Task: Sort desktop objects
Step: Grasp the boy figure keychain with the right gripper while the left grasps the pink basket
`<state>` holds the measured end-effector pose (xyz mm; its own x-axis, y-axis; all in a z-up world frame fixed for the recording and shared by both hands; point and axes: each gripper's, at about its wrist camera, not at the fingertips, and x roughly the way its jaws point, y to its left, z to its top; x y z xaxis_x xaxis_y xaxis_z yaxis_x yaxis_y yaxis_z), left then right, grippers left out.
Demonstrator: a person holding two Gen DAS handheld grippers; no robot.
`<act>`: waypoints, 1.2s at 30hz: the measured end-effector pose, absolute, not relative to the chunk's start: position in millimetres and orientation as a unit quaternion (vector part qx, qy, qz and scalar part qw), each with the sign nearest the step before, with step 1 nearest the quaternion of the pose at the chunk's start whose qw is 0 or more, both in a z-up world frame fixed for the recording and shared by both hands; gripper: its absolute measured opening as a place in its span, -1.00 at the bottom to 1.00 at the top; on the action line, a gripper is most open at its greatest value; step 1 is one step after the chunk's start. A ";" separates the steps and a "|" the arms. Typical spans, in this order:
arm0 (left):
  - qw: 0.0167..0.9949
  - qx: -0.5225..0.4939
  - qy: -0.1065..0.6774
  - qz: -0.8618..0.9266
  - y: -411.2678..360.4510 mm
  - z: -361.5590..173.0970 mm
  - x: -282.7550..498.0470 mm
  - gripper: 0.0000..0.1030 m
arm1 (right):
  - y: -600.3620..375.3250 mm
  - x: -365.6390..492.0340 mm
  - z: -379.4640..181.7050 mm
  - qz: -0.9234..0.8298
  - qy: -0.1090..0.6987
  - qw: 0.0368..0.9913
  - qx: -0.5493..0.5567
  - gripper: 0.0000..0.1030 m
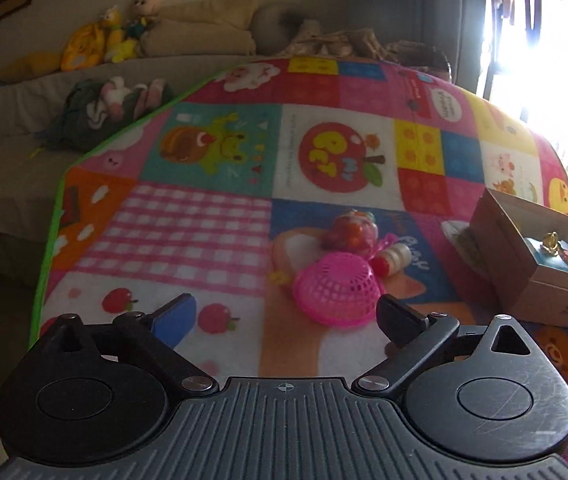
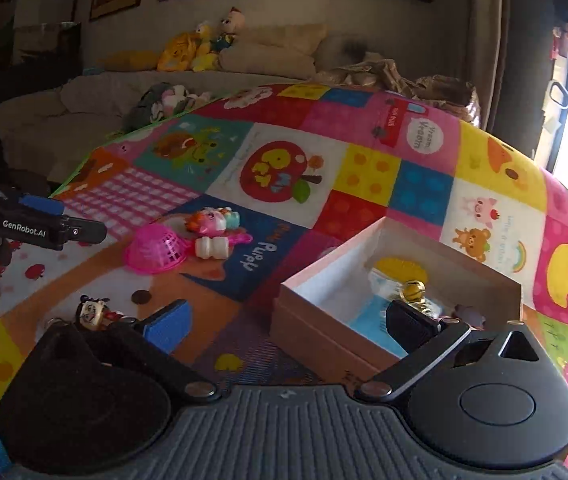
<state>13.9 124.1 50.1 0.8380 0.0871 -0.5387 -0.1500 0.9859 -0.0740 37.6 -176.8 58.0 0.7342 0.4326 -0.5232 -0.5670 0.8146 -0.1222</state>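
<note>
My left gripper (image 1: pixel 286 320) is open and empty, just short of an overturned pink mesh basket (image 1: pixel 338 290). Behind the basket lie a bagged red toy (image 1: pixel 351 232) and a small white bottle with a red cap (image 1: pixel 394 260). My right gripper (image 2: pixel 288 326) is open and empty, over the near left corner of an open cardboard box (image 2: pixel 324 280). The box holds a yellow item, a gold bell (image 2: pixel 412 290) and a blue-and-white thing. A small doll keychain (image 2: pixel 93 312) lies by the right gripper's left finger. The left gripper also shows in the right wrist view (image 2: pixel 79 222).
Everything lies on a colourful cartoon play mat (image 1: pixel 203 224) spread over a table. The box also shows at the right in the left wrist view (image 1: pixel 524 256). A beige sofa (image 1: pixel 11 128) with plush toys and cushions stands behind. A bright window (image 1: pixel 556 40) is at the right.
</note>
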 end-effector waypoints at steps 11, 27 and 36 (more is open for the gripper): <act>0.951 -0.091 0.291 0.056 149.5 33.7 8.5 0.95 | -61.6 28.5 11.8 0.392 0.307 0.851 -0.168 0.69; 0.940 0.052 0.336 -0.015 75.6 11.5 112.7 0.82 | -183.2 29.8 11.5 0.269 0.343 0.891 -0.124 0.32; 0.940 0.053 0.337 0.004 59.2 21.0 101.0 0.54 | -259.7 17.1 4.3 0.181 0.347 0.918 -0.057 0.32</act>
